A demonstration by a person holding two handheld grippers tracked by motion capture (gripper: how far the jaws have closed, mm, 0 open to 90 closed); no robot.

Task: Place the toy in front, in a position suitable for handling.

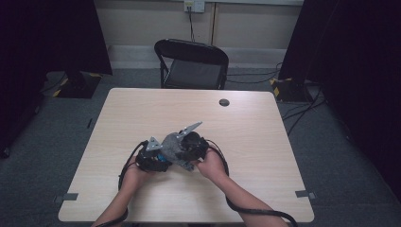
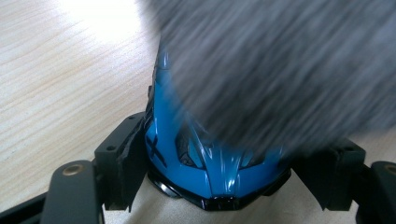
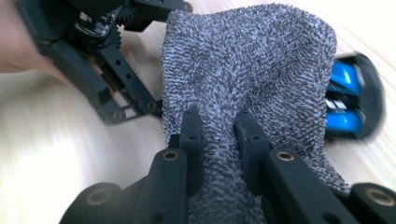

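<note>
Tongs [image 3: 219, 133] pinch speckled grey cloth [image 3: 252, 70] over glossy blue car [image 2: 205, 163].

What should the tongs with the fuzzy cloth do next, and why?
Probably rub the grey cloth gently along the blue toy car. The right tongs pinch the cloth, which lies draped over the car, and the left tongs clamp the car steady on the table.

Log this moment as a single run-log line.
left gripper: shut on glossy blue toy car | right gripper: shut on grey terry cloth | cloth draped over car | light wooden table
</note>
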